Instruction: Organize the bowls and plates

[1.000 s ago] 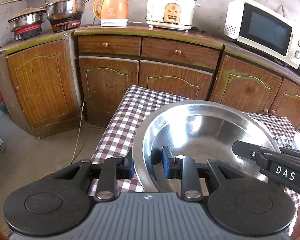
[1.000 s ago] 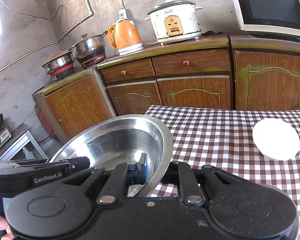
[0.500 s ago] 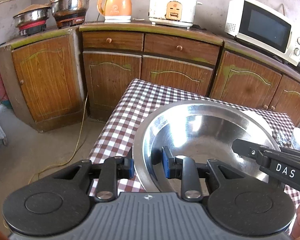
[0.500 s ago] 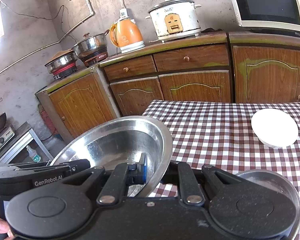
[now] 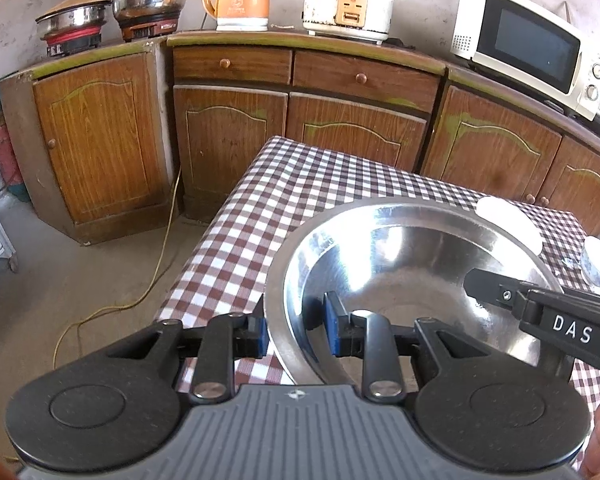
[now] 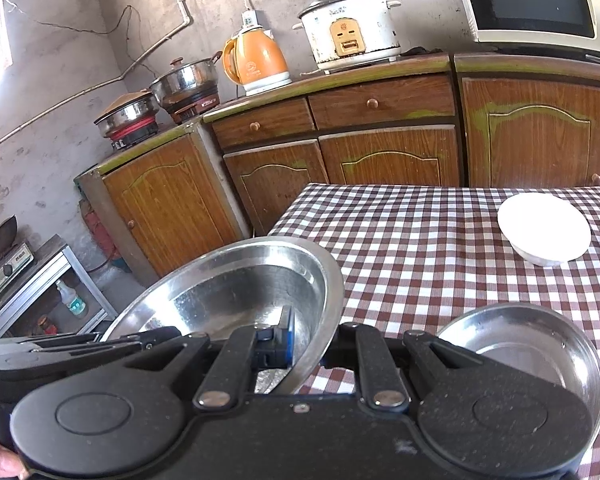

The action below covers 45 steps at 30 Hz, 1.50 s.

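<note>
Steel basin [image 5: 416, 264] rim clamped by both left tongs [image 5: 296, 330] and right tongs [image 6: 312, 344], mid-carry; next, nest with smaller steel bowl [image 6: 540, 344] right of right tongs.

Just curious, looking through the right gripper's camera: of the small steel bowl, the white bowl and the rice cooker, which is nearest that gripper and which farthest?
1. Small steel bowl, on the table right beside the right gripper.
2. White bowl, farther back on the table, right side.
3. Rice cooker, on the counter against the wall.
</note>
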Each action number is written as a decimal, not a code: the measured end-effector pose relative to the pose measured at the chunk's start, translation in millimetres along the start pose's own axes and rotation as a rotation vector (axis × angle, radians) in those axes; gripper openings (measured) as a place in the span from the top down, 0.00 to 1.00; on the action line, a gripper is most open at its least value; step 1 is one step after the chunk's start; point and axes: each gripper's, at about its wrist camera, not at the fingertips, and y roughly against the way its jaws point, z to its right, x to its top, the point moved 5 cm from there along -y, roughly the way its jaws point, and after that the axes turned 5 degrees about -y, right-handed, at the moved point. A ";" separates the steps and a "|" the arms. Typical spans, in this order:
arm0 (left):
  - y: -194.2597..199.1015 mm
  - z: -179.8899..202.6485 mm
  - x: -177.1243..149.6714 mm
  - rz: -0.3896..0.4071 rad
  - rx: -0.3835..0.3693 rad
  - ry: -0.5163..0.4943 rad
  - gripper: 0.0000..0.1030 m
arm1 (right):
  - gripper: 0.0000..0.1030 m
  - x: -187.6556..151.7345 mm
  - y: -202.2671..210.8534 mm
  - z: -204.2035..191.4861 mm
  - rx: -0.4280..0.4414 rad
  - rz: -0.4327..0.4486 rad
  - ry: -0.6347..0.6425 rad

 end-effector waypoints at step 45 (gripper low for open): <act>25.5 11.9 -74.4 -0.038 -0.010 0.033 0.71 | 0.85 -79.5 49.1 9.7 -0.019 -0.013 0.050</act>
